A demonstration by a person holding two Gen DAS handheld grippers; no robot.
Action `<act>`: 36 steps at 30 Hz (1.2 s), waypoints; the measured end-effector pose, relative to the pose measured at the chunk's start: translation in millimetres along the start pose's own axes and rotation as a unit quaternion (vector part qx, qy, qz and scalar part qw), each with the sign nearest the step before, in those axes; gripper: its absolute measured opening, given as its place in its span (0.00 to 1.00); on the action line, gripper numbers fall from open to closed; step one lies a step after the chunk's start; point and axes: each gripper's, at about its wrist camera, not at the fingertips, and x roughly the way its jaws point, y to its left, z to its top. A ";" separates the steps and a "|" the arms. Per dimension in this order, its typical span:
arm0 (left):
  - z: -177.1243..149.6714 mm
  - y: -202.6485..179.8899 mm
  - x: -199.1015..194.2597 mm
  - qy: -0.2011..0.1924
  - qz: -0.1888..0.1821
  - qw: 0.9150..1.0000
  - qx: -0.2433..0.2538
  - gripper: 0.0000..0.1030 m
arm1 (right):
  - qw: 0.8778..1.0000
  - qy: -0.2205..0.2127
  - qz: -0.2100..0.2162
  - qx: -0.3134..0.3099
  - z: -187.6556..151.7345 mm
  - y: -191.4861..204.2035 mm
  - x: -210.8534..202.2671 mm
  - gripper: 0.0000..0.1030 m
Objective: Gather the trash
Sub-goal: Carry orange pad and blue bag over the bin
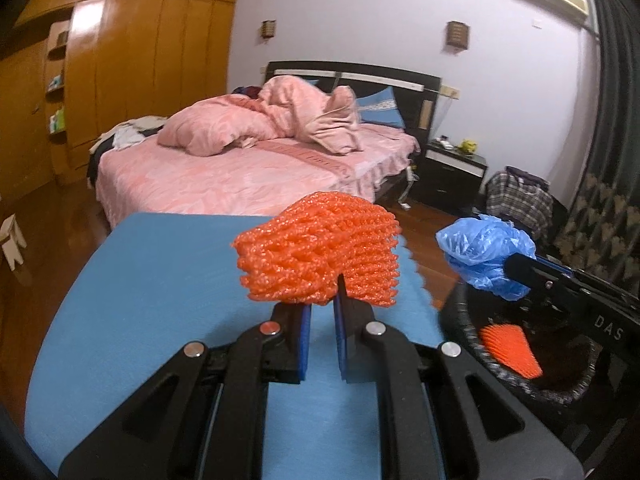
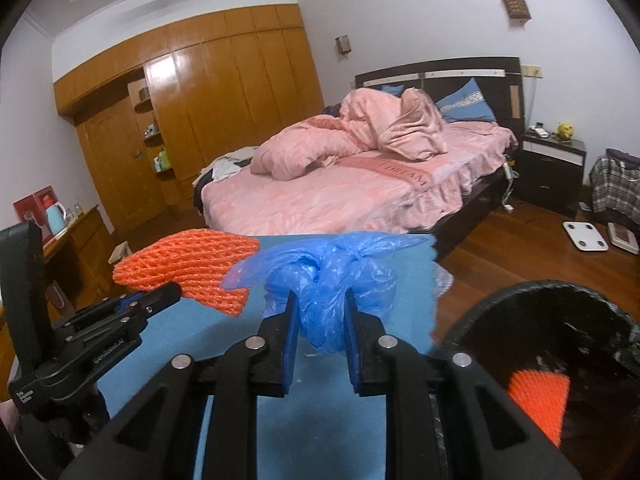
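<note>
— Where do we sit in the left wrist view?

— Right behind the left gripper (image 1: 322, 304), looking forward and slightly down along its fingers. The orange foam net (image 1: 320, 252) fills our near view; the right gripper (image 1: 516, 268) comes in from the right, with the black bin (image 1: 472, 344) below it.

— And in the right wrist view?

— Just behind the right gripper (image 2: 320, 312), facing the same way, the blue plastic bag (image 2: 324, 280) close before us. The left gripper (image 2: 168, 290) shows at our left.

— What do we share?

— The blue table top (image 2: 192, 332) beneath both grippers, the bin (image 2: 480, 312), and far ahead the pink bed (image 1: 248, 176) and wooden wardrobe (image 2: 224, 92).
</note>
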 end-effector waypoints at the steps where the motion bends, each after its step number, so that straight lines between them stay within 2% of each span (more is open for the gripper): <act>1: -0.8 -7.2 -3.3 -0.001 -0.007 1.000 0.003 0.10 | 1.000 -0.004 -0.003 0.000 -1.1 -2.1 -7.2 0.20; 15: -16.4 -93.4 -33.9 -0.016 -0.082 0.995 0.057 0.10 | 0.998 -0.039 -0.057 0.011 -11.4 -46.0 -81.6 0.20; 36: -23.3 -187.2 -10.8 -0.010 -0.159 0.981 0.113 0.10 | 0.988 -0.053 -0.137 0.054 -32.1 -126.0 -135.7 0.20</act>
